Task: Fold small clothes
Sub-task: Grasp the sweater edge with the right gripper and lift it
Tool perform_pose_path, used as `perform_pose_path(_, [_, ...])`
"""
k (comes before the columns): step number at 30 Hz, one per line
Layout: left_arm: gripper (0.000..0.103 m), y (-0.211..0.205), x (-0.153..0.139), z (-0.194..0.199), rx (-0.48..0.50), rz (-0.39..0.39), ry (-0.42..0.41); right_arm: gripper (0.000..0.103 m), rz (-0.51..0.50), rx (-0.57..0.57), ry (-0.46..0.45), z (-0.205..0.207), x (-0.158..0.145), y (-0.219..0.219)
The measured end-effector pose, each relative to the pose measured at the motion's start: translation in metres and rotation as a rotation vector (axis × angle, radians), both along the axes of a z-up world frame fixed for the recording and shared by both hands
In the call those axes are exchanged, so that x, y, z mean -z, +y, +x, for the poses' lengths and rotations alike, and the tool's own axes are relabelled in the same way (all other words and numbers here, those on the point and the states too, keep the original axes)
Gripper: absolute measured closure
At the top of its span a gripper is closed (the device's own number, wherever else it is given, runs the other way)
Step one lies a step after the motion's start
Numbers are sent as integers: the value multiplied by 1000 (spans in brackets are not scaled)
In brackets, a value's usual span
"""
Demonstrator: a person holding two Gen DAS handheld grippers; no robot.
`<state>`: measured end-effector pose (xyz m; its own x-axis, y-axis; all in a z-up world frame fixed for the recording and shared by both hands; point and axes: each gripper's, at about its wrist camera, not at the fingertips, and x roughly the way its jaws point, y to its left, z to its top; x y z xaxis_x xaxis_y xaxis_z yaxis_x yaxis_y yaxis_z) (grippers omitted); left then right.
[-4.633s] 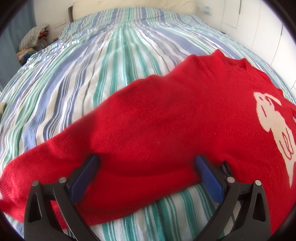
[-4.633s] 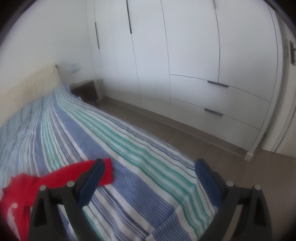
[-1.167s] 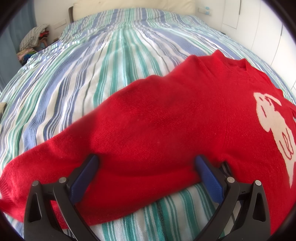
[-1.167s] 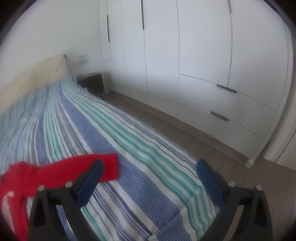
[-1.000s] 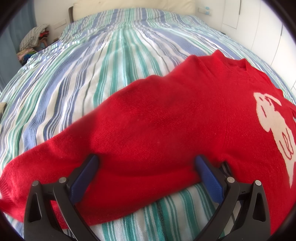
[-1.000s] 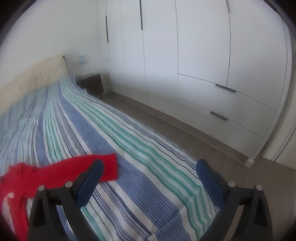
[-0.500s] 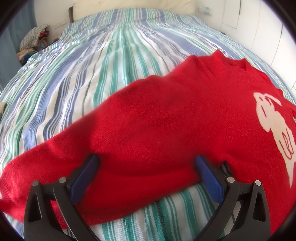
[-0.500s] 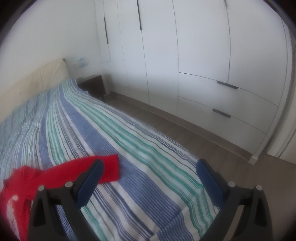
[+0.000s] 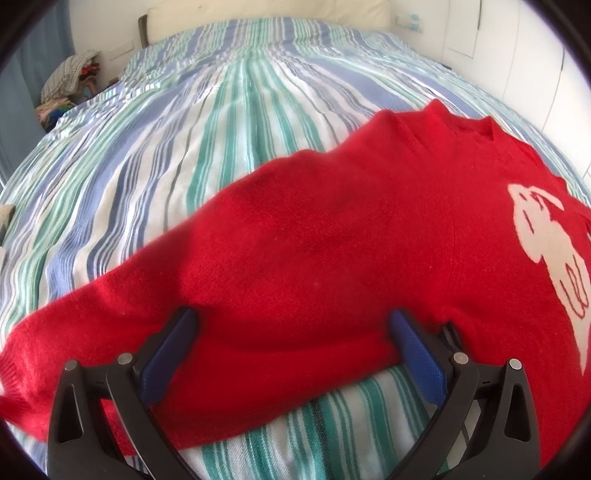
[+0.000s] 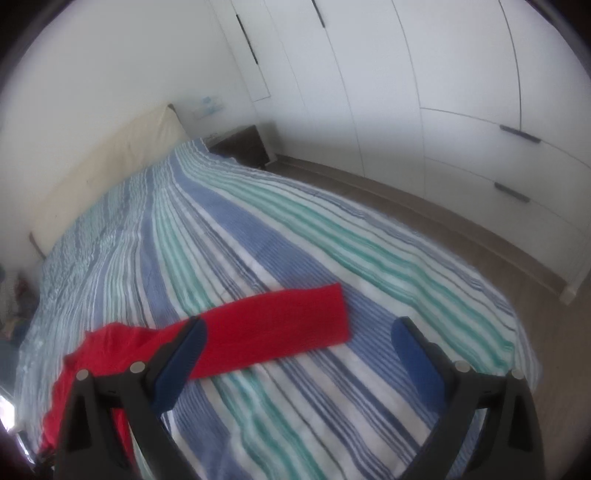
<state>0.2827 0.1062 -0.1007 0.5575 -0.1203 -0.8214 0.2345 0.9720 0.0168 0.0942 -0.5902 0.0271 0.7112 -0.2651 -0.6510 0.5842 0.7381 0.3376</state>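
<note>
1. Left tongs (image 9: 291,345): spread wide, gripping nothing. Blue pads (image 9: 168,356) sit low over the near edge of the red sweater (image 9: 325,251), one on either side of the sleeve where it meets the body. Whether the tips press into the knit, cannot tell.
2. The sweater lies flat on the bed. Its sleeve runs off to the left of the left tongs, cuff near the frame edge. Body and neckline spread ahead and to the right; a white knitted figure (image 9: 546,243) shows on the chest, far right.
3. Under and beyond the sweater: striped bedspread (image 9: 229,122) in blue, green and white, running straight ahead of the left tongs to a cream headboard (image 9: 266,13). Far left, beside the bed, a heap of clothes (image 9: 70,74).
4. Right tongs (image 10: 297,345): also spread wide, empty, held above the bed and clear of the cloth.
5. Ahead of the right tongs, the other sleeve (image 10: 280,325) lies straight across the bedspread (image 10: 369,229), cuff pointing right. The left-side pad (image 10: 181,360) overlaps the sleeve in view. Rest of the sweater bunches off to the lower left.
6. Further out, right of the right tongs: wooden floor (image 10: 554,325), then white wardrobe doors (image 10: 461,74) with dark handles. Dark bedside table (image 10: 243,146) at the head of the bed.
</note>
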Motion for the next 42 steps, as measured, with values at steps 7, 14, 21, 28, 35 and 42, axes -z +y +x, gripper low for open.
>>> perform_pose_path(7, [1,9,-28,-16,-72,-61,7,4,530,-135,-52,35,76,9])
perform_pose_path(14, [1,2,-86,-59,-86,-151,-159,5,601,-16,-156,46,104,-26])
perform_pose_path(21, [1,25,-48,-70,-214,-194,-177,80,422,-13,-66,86,108,-43])
perform_pose_path(28, [1,53,-53,-71,-282,-276,-207,96,156,-133,-101,102,19,9])
perform_pose_path(35, [1,62,-45,-71,-310,-302,-180,96,46,-574,-185,174,-85,163])
perform_pose_path(42, [1,72,-38,-73,-336,-316,-155,95,42,-927,-149,251,-78,340])
